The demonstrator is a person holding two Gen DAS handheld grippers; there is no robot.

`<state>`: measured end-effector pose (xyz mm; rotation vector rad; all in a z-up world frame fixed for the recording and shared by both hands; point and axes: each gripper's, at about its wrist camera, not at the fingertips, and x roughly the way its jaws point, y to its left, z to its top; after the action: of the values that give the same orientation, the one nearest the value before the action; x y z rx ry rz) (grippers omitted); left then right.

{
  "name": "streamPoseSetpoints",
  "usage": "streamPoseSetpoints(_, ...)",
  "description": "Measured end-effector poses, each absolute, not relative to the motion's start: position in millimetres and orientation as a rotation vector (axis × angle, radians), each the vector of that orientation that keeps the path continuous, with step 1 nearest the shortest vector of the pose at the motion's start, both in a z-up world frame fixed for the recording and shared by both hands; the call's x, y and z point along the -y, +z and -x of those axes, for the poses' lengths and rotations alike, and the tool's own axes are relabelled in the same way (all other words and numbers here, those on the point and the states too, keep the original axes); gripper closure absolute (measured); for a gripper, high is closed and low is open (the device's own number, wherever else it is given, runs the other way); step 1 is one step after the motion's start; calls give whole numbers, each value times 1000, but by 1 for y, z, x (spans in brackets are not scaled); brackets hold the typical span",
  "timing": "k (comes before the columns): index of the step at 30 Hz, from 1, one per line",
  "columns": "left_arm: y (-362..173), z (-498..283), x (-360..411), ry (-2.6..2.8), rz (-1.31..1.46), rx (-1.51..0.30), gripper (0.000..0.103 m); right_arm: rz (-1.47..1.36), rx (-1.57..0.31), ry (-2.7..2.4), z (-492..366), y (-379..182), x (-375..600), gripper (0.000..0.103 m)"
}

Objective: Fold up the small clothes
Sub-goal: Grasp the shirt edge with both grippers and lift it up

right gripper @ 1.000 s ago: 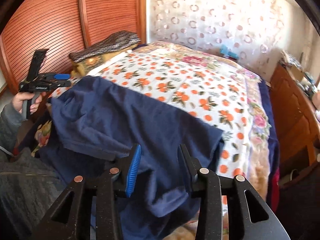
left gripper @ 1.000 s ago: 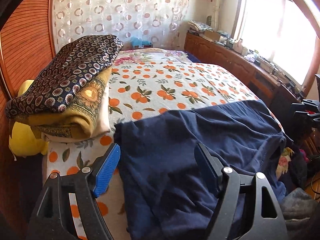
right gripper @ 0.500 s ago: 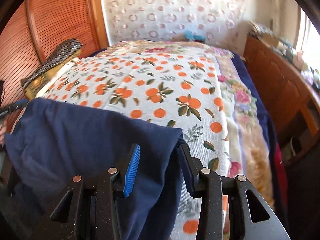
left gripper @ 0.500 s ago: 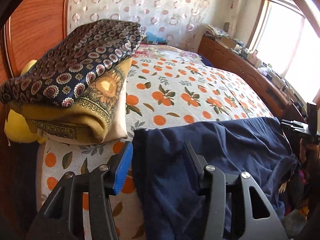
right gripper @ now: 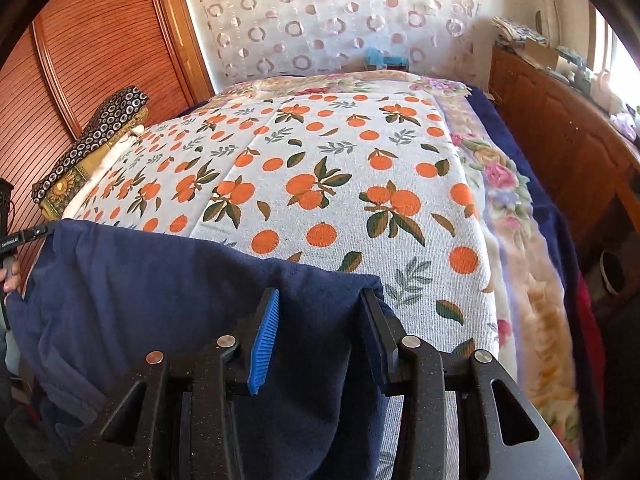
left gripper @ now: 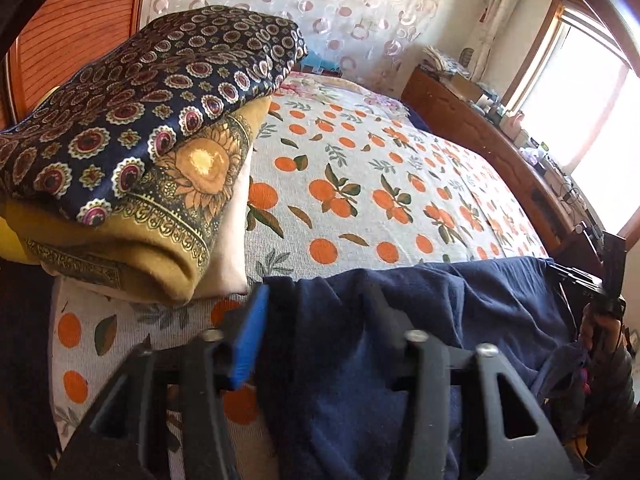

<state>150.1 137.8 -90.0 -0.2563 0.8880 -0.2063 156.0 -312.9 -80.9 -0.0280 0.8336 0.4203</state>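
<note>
I am closing my left gripper (left gripper: 316, 332) and right gripper (right gripper: 320, 328) on the two far corners of the dark navy knit garment (right gripper: 160, 280), draping over the near edge of the orange-print bed (right gripper: 340, 168); no fold is made yet.

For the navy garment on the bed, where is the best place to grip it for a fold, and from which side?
Grip the navy garment at the two corners of its far edge, approaching from the bed's near side. That edge lies straight across the orange-print bedspread; the left gripper and right gripper straddle those corners, jaws closing.
</note>
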Motion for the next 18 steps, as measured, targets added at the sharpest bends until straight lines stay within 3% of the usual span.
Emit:
streamPoseSetpoints(1, -91, -152, -136, -206, 249, -895, 75, 28, -833, 430, -154, -81, 312, 83)
streamPoseSetpoints(2, -93, -153, -134, -203, 229, -902, 92, 26, -826, 440, -153, -81, 312, 88)
streamPoseSetpoints(3, -92, -152, -133, -187, 213, -891, 95, 24, -813, 454, -151, -80, 313, 90)
streamPoseSetpoints(10, -66, -128, -150, -141, 202, -785, 97, -6, -666, 410, -126, -60, 329, 92)
streamPoseSetpoints(16, -73, -136, -138, -136, 144, -813, 96, 15, -735, 396, -137, -77, 319, 92)
streamPoseSetpoints(18, -75, -136, -136, -134, 136, -824, 89, 15, -746, 392, -140, -79, 319, 92)
